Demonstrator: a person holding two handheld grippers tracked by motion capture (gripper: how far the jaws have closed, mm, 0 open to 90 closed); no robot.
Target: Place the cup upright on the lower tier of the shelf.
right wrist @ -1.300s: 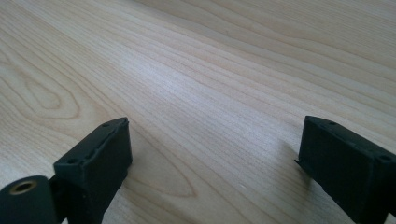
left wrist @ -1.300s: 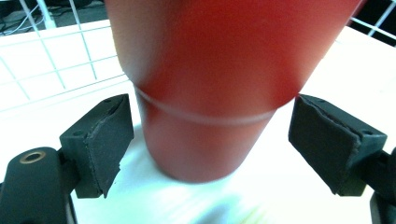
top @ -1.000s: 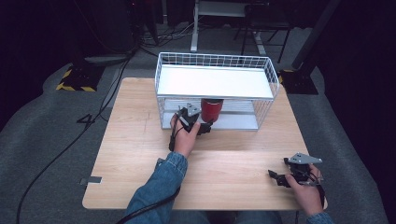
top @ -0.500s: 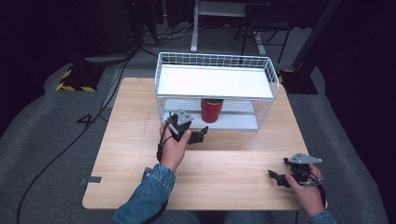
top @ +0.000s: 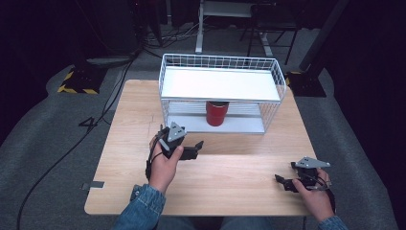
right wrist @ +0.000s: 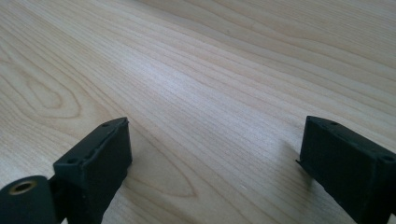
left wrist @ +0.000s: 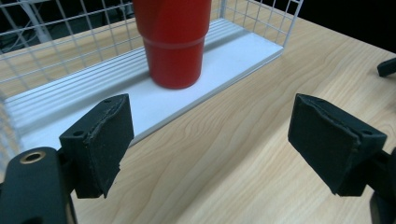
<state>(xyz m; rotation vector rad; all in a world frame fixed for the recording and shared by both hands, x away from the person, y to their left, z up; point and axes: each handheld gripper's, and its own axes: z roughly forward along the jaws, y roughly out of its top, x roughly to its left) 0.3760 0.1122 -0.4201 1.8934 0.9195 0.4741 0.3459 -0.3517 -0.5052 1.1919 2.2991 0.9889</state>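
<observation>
My left claw (top: pixel 195 146) hung spread wide over the pale wooden counter (top: pixel 239 182), its 2 black jaws well apart and gripping nothing. It sat just in front of the white wire-mesh rack (top: pixel 220 93) that stood at the far middle of the counter. In the left gripper view the jaws of that claw (left wrist: pixel 210 140) framed bare wood grain, with the rack's white lower shelf (left wrist: pixel 154 100) just beyond them.

The tall red tapered tumbler (top: pixel 216 113) stood upright on that lower shelf, under the rack's flat white upper shelf (top: pixel 220 84), near the middle of the rack. From my left claw's camera the tumbler (left wrist: pixel 173 42) rose close ahead, its base resting on the white board near the front edge, clear of both jaws.

My right claw (top: pixel 282 182) rested low at the near right corner of the counter, well apart from the rack and the tumbler, with the grey 3-cornered plate (top: pixel 312 163) on top. In the right gripper view its jaws (right wrist: pixel 212 158) were spread too, with only wood between them.

A grey carpeted floor (top: pixel 48 143) lay around the counter, with black cables (top: pixel 62 158) trailing across it on the left.
</observation>
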